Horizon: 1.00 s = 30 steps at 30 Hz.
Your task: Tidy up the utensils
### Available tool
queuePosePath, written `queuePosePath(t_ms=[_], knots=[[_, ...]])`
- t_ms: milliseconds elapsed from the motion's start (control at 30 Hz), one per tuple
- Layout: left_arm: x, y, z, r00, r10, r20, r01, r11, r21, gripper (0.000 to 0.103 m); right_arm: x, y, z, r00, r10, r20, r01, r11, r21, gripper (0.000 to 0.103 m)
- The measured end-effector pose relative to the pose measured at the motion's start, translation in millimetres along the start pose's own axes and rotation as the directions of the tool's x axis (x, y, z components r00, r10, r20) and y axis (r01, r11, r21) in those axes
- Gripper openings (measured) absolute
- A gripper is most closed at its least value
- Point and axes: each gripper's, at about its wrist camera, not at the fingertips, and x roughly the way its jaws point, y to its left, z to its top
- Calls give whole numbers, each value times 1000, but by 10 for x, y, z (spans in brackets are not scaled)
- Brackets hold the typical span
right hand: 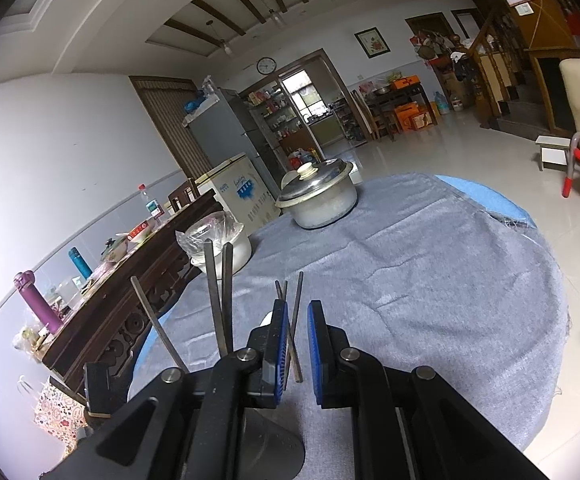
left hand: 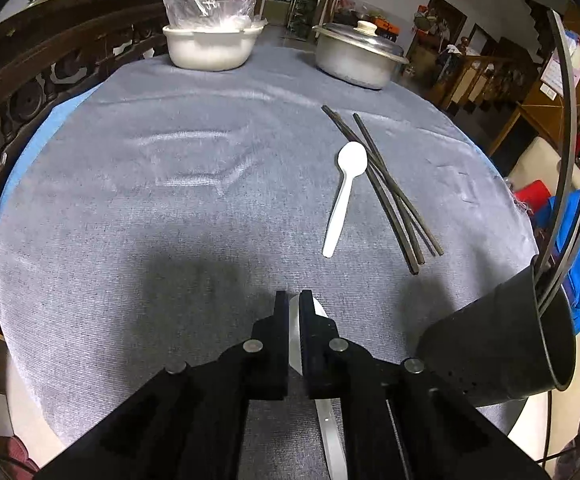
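Observation:
In the left wrist view my left gripper (left hand: pixel 294 300) is shut on a metal spoon (left hand: pixel 329 432), its bowl between the fingers just above the grey cloth. A white plastic spoon (left hand: pixel 342 194) and three dark chopsticks (left hand: pixel 385 184) lie ahead to the right. A black utensil cup (left hand: pixel 505 336) with chopsticks in it is tilted at the right. In the right wrist view my right gripper (right hand: pixel 297 312) is slightly apart with nothing held; the loose chopsticks (right hand: pixel 295 320) lie on the cloth behind the gap. The cup (right hand: pixel 270 440) and its chopsticks (right hand: pixel 220 292) sit at lower left.
A white basin (left hand: pixel 212 46) with a plastic bag and a lidded metal pot (left hand: pixel 355 54) stand at the table's far edge. A dark carved sideboard (left hand: pixel 30 76) runs along the left. The round table (right hand: pixel 469 280) drops off to the floor on the right.

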Motion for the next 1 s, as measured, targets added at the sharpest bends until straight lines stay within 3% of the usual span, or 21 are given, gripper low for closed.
queuePosePath(t_ms=[100,200,233,267,333,533,667,867,1000], knots=[[0,-14,-2,1000,2,-1,-2,1000,2,5,-15,11,-3,1000,-1,3,1,1000,-5,11],[15,-39,-18,999,-5,-52,5,1000,-13,8,-17,13,-4,1000,1,3,0,1000,-5,11],[22,-33,-23,998,-27,-65,25,999,-29,17,-18,17,-3,1000,1,2,-1,1000,-7,11],[30,-38,-23,997,-43,-71,40,998,-42,35,-16,22,-5,1000,2,1,-2,1000,-8,12],[13,-55,-23,997,-35,-63,32,999,-44,60,-3,34,-14,1000,5,-4,-5,1000,-8,12],[177,-194,-32,997,10,-73,-11,1000,-1,60,38,76,-62,1000,12,-20,-12,1000,-19,12],[191,-257,-23,997,70,-43,-67,996,62,30,41,35,-52,1000,7,-20,-7,1000,-8,12],[128,-168,-4,999,45,-19,-45,999,18,29,49,21,-59,1000,7,-23,-7,1000,-5,12],[-171,-181,47,997,40,66,-40,999,-4,29,44,54,-68,1000,6,-23,-7,1000,-18,12]])
